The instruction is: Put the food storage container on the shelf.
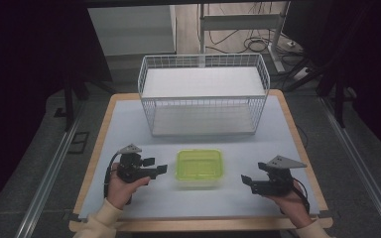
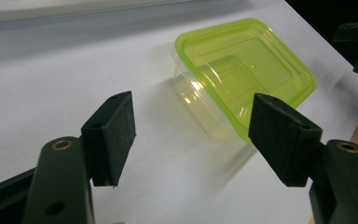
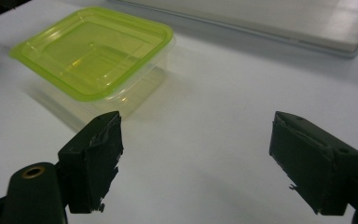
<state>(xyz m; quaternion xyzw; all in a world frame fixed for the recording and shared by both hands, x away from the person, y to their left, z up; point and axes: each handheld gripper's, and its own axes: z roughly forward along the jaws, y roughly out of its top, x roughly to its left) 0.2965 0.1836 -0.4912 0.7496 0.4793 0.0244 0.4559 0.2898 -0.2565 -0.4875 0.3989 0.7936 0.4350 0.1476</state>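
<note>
Left tool [image 1: 159,165] wide open, empty, just beside lidded green container [image 1: 199,168] on bench [image 1: 129,124]; right tool [image 1: 248,182] open too, empty, further off. Better to straddle the container's rim squarely, close gently, avoid crushing thin walls.

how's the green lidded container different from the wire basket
The container is small, clear plastic with a closed lime-green lid; the wire basket is much larger, white mesh, open at the top. The container sits near the table's front, between the left hand-held gripper and the right hand-held gripper; the basket stands at the far edge, away from both. Both are roughly rectangular, rest on the table and are untouched.
</note>
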